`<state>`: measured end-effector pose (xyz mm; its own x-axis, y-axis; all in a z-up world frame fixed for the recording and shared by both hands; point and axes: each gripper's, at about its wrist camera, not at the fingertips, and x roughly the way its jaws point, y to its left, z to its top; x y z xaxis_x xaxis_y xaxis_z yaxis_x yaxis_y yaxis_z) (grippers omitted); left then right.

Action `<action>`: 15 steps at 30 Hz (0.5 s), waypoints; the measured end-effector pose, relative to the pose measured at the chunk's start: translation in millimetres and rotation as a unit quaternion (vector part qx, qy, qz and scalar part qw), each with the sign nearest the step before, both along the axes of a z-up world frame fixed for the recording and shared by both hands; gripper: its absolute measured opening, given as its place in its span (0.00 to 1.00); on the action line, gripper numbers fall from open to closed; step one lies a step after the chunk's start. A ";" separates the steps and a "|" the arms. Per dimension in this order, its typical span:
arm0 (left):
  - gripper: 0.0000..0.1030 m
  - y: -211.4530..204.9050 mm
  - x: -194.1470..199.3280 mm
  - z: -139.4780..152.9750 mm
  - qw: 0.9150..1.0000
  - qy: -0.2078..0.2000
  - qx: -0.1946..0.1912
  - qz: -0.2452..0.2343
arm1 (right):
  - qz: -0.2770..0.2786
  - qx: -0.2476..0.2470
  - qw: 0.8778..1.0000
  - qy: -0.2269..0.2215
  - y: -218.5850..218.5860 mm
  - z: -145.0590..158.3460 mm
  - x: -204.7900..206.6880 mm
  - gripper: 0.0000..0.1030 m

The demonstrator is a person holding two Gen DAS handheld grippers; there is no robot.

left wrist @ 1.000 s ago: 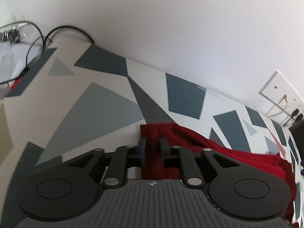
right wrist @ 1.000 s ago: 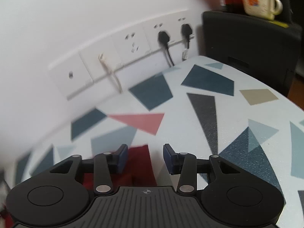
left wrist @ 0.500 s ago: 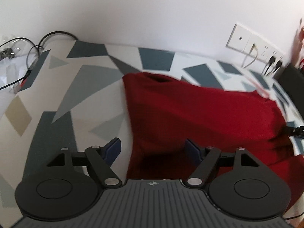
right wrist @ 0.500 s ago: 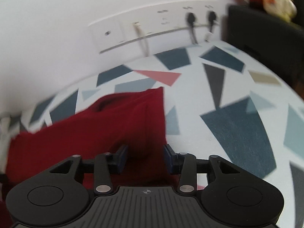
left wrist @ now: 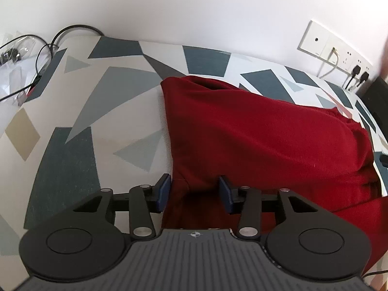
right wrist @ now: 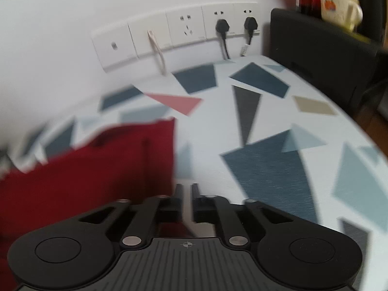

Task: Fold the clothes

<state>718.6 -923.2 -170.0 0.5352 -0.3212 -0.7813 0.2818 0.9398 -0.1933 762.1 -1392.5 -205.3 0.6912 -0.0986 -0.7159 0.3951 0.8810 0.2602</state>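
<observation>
Across the table (left wrist: 80, 111), with its patchwork of grey, blue and tan shapes, a dark red garment (left wrist: 254, 131) lies spread against the wall side, doubled over itself: an upper layer ends in a soft rounded edge toward the right, and a lower layer shows beneath it along the near edge. Its left border runs fairly straight from the far corner down to the near one.

Judged from that doubled lay, a fold is being made or has just been laid, and the two ends are being worked at the near edge. Whether another fold is wanted or this is the finished bundle, the pictures do not settle.

Next in size, the left hand-held gripper (left wrist: 194, 192) sits at the near left corner of the garment with its jaws standing wide, the cloth's edge lying between the blue pads but not pinched. If that corner is to be lifted, it calls for closing squarely on both layers rather than the top one alone.

Smallest in view, the right hand-held gripper (right wrist: 186, 196) hangs just beside the garment's (right wrist: 92, 169) right edge, over bare table, its jaws drawn nearly together with nothing seen between them. This view is blurred, so finer contact cannot be told.
</observation>
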 end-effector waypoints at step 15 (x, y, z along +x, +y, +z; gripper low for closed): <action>0.50 -2.7 3.3 -0.6 1.000 0.000 0.007 0.011 | 0.058 -0.053 0.996 0.042 26.4 -1.2 40.2 0.13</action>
<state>721.9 -925.9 -170.7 0.5423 -0.2988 -0.7852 0.2612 0.9483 -0.1804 802.3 -1366.0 -206.5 0.6413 -0.0997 -0.7608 0.3048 0.9430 0.1334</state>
